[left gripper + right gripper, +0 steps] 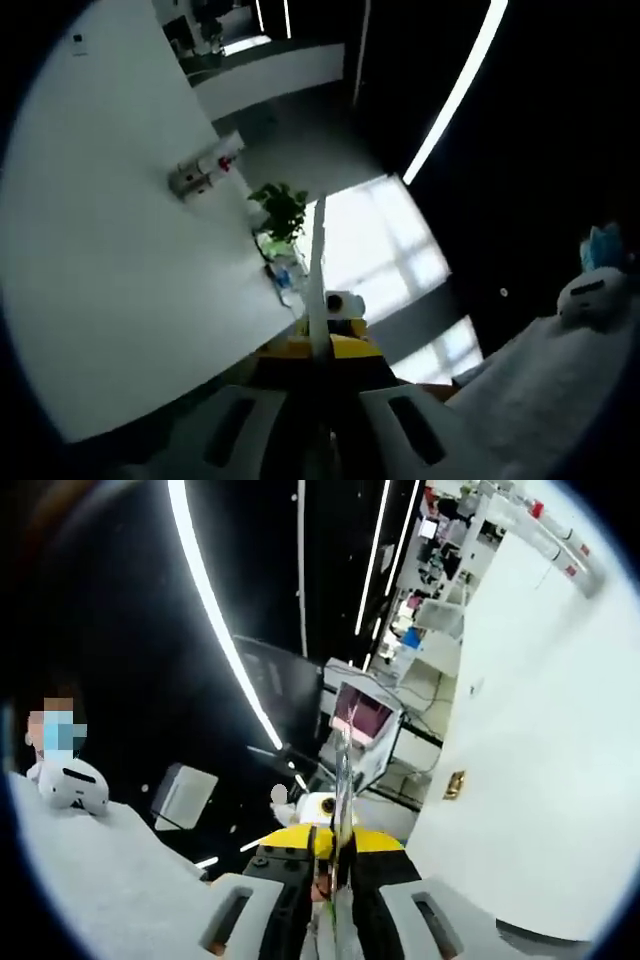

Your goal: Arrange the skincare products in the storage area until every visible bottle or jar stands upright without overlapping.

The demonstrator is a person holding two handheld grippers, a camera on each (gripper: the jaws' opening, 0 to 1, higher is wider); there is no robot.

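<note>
My left gripper (319, 215) points up into the room, its two jaws pressed flat together into one thin white blade, shut with nothing seen between them. My right gripper (343, 742) is also tilted upward, its jaws closed against each other in a narrow line, and I see nothing held at the tips. Both views look at walls and a dark ceiling rather than down at a work surface.
A white wall (110, 260) with a small fixture (205, 170) is at the left, a green plant (281, 210) and a bright window (380, 250) beyond. Light strips (210, 610) cross the ceiling. A person in white (90, 870) stands close by. Another white wall (540, 730) is at the right.
</note>
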